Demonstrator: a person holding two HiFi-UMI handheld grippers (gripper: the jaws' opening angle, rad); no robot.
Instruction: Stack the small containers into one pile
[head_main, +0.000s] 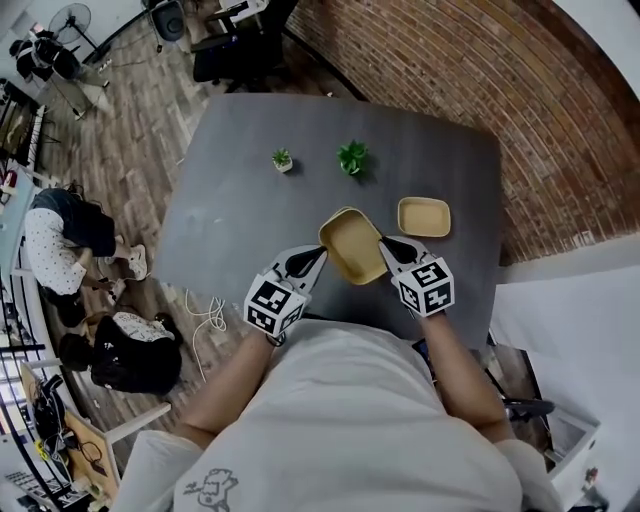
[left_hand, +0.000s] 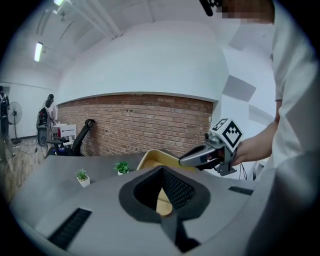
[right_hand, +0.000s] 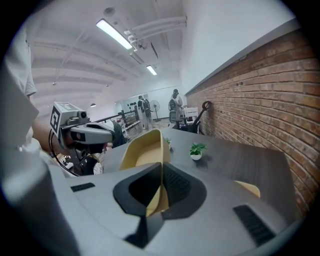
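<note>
**One container, two grippers on it**

One yellow container (head_main: 352, 245) is held over the near side of the table (head_main: 240, 180), tilted, with its open side showing to the head view. The left gripper (head_main: 316, 256) has the container's left rim. In the left gripper view its jaws are closed to a narrow slit with the yellow wall pinched between the pads. The right gripper (head_main: 388, 246) has the opposite rim. Its jaws are nearly together, and the thin yellow edge stands upright between them in the right gripper view.

A second container (head_main: 424, 216), the same yellow, lies flat on the table just beyond the right gripper and apart from the held one. Farther back stand two small plants (head_main: 283, 159), well apart from both containers. A brick wall (head_main: 560, 120) runs along the table's right side.
</note>
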